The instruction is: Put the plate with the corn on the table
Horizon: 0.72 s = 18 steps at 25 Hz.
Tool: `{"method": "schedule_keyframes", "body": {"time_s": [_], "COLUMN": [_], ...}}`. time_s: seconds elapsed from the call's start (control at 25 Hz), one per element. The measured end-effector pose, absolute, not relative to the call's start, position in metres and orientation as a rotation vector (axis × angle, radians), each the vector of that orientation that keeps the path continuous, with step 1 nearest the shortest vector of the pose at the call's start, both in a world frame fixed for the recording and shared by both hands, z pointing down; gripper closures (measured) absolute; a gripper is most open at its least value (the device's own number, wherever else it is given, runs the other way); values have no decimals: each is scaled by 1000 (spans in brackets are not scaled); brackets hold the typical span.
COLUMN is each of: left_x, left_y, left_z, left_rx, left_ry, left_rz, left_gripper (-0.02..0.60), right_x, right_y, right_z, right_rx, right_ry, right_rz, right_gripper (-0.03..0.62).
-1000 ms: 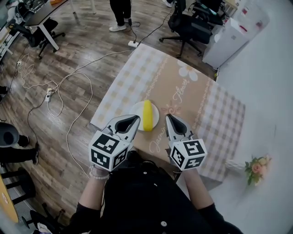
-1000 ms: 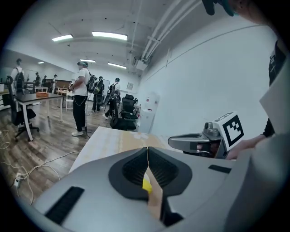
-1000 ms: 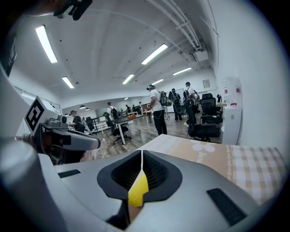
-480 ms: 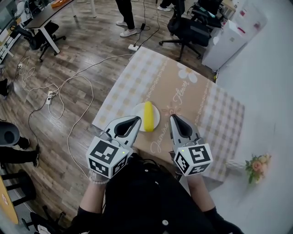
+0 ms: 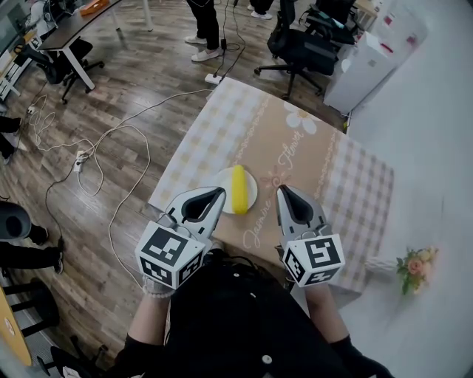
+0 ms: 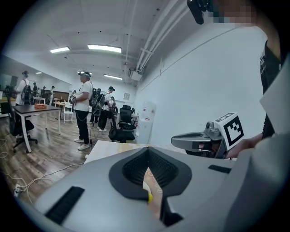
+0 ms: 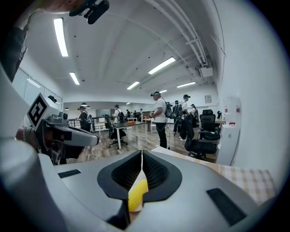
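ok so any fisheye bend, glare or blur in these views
Head view: evenly lit and sharp, the checked tablecloth has edges bowed by the wide lens, and the yellow corn cob on the round white plate is clear. Left gripper view: heavy fisheye, dark corners. Right gripper view: same bend, white ceiling strip lights bright but not blown out.

Both grippers eased back toward the table's near edge. Right gripper also slid right, opening its gap to the plate. Left gripper rear end dropped back. Bystander stepped nearer the far corner.
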State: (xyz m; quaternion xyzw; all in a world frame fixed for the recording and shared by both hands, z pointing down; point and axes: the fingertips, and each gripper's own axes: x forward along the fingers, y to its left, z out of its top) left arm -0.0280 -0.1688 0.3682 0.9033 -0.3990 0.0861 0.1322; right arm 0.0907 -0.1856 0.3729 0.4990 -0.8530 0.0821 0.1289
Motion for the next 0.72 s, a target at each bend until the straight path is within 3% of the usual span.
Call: {"method": "schedule_keyframes", "body": {"time_s": [0.72], "left_x": [-32], "left_y": [-173], "left_z": [371], "left_rx": [2616], "left_ry": [-1160], "left_rz": [254], "left_gripper": [568], "right_x": [80], "right_y": [-188], "right_z": [376], "right_rx": [1423], "right_ry": [-2470], "right_rz": [207], "right_gripper": [549]}}
